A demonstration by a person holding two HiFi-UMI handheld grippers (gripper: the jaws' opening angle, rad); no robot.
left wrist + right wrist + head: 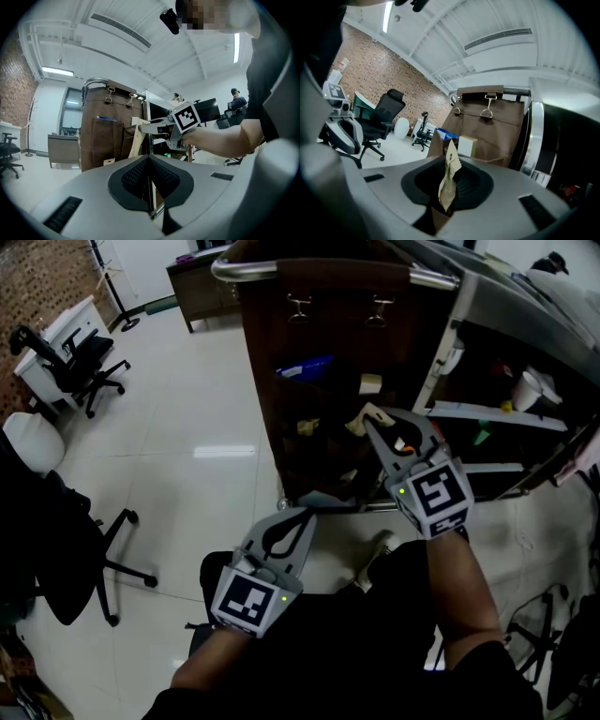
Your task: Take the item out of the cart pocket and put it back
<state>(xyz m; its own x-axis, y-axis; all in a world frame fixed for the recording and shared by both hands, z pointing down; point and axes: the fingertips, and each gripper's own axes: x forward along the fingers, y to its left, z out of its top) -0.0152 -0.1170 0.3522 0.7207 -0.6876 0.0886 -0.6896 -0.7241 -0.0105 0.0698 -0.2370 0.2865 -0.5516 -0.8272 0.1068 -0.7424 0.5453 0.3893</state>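
A brown fabric pocket organiser (319, 381) hangs by clips on the side of the cart (441, 296). My right gripper (377, 425) is in front of its pockets, shut on a thin beige paper packet (360, 420) that stands upright between the pads (449, 180). A blue item (446, 135) and a pale box (467, 146) stick out of the upper pockets (490, 126). My left gripper (302, 515) hangs lower, near the cart's base, shut with nothing in it (150, 187). In the left gripper view the right gripper (154, 125) holds the packet (136, 139) beside the organiser.
Cart shelves to the right hold a white cup (527, 388) and small items. A black office chair (80, 357) stands at a white desk far left, another dark chair (66, 549) is close by on the left, and a wooden cabinet (202, 282) is behind.
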